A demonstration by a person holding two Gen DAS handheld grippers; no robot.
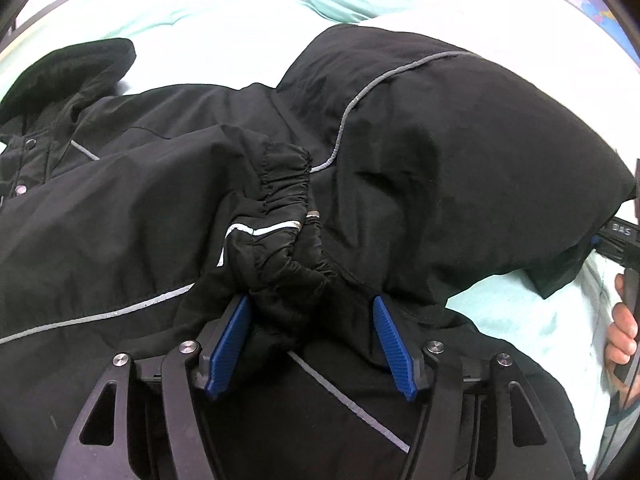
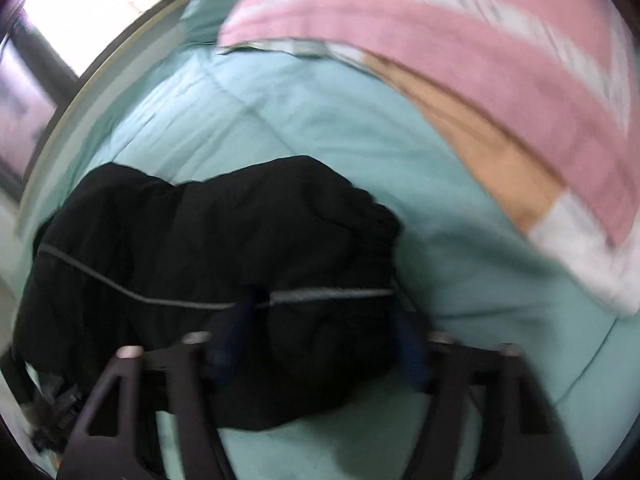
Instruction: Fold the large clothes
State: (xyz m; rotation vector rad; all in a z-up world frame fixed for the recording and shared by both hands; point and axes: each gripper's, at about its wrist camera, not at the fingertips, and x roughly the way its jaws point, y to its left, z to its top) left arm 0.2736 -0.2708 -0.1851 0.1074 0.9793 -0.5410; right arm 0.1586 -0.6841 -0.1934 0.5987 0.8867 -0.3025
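A black jacket (image 1: 168,208) is lying spread across a pale green bedspread (image 1: 224,12) as a person is folding it with two handheld grippers. Nearest the left wrist camera, the left gripper (image 1: 312,336) is standing about half open over the jacket's front, its blue pads (image 1: 229,346) flanking the bunched elastic cuff (image 1: 286,184) without visibly pinching it. At the jacket's right edge, the right gripper (image 2: 320,344) is straddling a thick fold of black cloth, though blur is hiding whether its jaws are gripping or merely bracketing it. Beyond the jacket, a pink striped blanket (image 2: 460,48) is resting on the bed. The loose cuff could be slipping free and the sleeve unfolding, likely if the left pads close on too little fabric
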